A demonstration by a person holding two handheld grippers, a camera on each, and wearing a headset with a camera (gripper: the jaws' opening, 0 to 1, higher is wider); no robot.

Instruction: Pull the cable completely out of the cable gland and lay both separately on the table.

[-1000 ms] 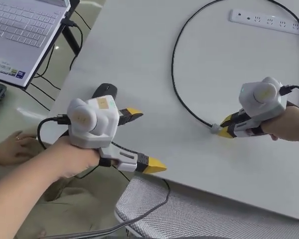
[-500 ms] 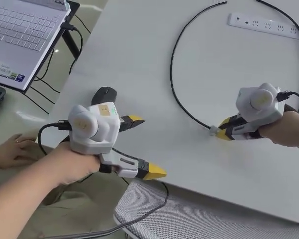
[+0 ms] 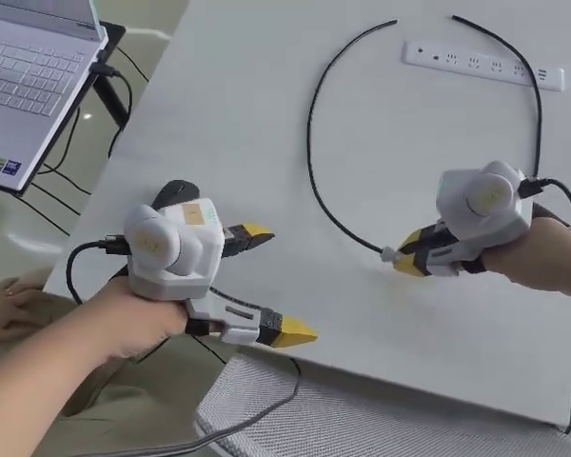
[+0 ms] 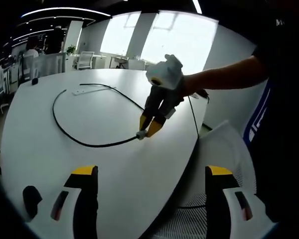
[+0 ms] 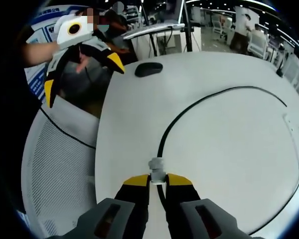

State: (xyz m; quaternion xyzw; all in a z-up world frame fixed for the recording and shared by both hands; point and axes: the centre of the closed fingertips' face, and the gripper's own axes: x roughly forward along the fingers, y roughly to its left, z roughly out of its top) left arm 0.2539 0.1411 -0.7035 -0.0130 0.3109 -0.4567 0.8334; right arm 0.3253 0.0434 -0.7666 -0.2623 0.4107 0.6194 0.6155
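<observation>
**Q:** Status of the right tongs (image 5: 158,180)?

**A:** Pressed together on the black cable (image 5: 189,112), pinching it just behind the cable gland (image 5: 156,166). The gland is a small white fitting. It sits directly ahead of the yellow tips, and the cable is threaded through it. The tips are low over the white desk (image 3: 238,114).

**Q:** And the left tongs (image 3: 278,282)?

**A:** Spread wide, with nothing between the tips. They are held at the near desk edge, partly over a grey mesh chair (image 3: 362,419), and are well apart from the right tongs.

**Q:** Where does the cable run from the gland?

**A:** It sweeps away in a wide open arc across the desk. One free end lies near the left end of a white power strip (image 3: 481,65) at the far side (left as the head view presents it). A second black run starts near the middle of the strip and curves down behind the right tongs. Whether it joins the pinched section there cannot be told, because the tongs body hides that stretch.

**Q:** Any other items on or near the desk?

**A:** A dark mouse (image 3: 176,193) rests at the near desk edge, just beside the left tongs. An open laptop (image 3: 29,76) stands off the desk to the left, on a separate support.
</observation>
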